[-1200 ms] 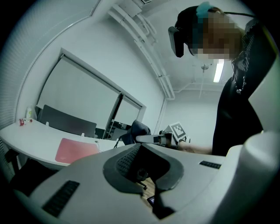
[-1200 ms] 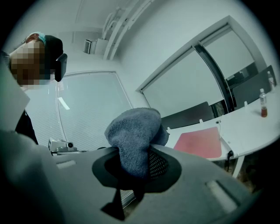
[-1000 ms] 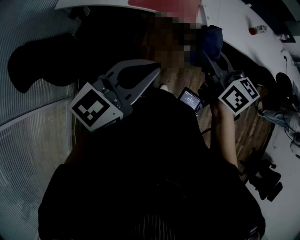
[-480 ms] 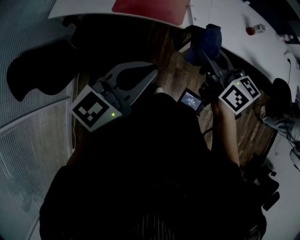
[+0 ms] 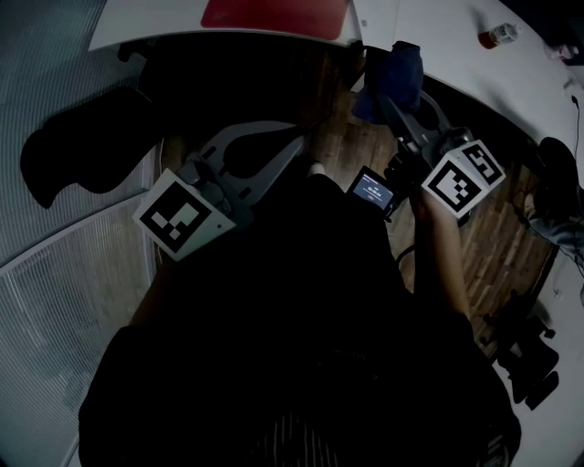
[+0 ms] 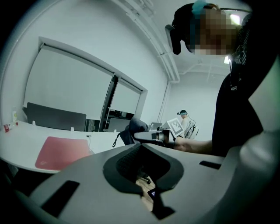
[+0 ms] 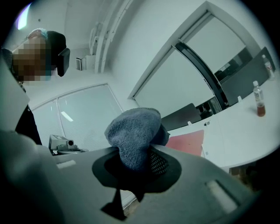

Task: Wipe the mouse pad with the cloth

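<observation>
Plainly, in the head view we are standing back from the white desk, both tools drawn in close to the body over the wooden floor. The red mouse pad lies flat along the desk's near edge, well apart from either tool, so we judge the wiping has not begun. The right gripper points toward that edge with the blue cloth bunched at its tips, carried ready for the pad. The left gripper has its tips together and nothing in them; it seems parked out of the way.

In the left gripper view, the jaws meet at the tips with only floor showing through the hollow behind them. Beyond, the pad rests bare on the desk.

In the right gripper view, the jaws are clamped on the cloth, which bulges above them in a thick wad, enough to press down on the pad. The only container we see is a capped bottle farther along the desk, away from its near edge, seemingly holding some brown drink.
</observation>
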Motion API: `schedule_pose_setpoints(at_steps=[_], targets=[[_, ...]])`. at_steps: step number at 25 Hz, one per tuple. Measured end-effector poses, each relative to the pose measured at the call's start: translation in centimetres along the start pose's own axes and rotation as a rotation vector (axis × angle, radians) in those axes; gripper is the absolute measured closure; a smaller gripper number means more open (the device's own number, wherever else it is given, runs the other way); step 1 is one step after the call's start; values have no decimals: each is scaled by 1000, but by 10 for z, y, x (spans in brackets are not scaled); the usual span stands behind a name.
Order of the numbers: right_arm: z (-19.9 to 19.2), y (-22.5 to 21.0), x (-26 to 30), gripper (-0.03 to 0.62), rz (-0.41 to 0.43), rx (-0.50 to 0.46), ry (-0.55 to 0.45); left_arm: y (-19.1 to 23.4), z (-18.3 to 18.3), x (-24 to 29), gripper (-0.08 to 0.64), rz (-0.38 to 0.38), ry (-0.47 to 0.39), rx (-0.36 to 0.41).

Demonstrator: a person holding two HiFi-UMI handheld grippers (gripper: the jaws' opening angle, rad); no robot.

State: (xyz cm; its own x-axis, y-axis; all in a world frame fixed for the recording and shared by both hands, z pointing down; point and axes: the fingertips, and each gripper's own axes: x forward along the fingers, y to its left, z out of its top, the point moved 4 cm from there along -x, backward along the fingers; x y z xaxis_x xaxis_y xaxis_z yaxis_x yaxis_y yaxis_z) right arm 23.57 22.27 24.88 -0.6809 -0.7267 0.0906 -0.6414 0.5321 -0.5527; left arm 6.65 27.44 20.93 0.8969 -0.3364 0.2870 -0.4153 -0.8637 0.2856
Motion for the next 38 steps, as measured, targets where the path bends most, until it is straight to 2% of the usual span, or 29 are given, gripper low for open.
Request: schedule_pose_setpoints(at_steps=[3,8,14,19,26,30,35,38], targets=[[0,-1,2,520,-2,41,-15,6,0,0,552,-14,8,-38],[0,10,14,520,6,19,5,32,6,4,552,-34,-41,-99],[7,16,37,520,-59,-25,23,68,22,20,552,-142,-72,-75],[21,16,67,520,-110,-44,-3,107,38,29,552,-247,-80,-41],[44,7,106,522,-195,-52,-43,157,56,35,552,-342,-71,-31],[48,3,139,522,-256,-51,-67,198,55,30,552,-385,-65,-50],[49,-2,157,522,-305,-30,-31,216,50,32,552,-441,-44,-80],[42,-9,193,522,-335,-27,-6,254,42,25,552,-459,-45,-106]])
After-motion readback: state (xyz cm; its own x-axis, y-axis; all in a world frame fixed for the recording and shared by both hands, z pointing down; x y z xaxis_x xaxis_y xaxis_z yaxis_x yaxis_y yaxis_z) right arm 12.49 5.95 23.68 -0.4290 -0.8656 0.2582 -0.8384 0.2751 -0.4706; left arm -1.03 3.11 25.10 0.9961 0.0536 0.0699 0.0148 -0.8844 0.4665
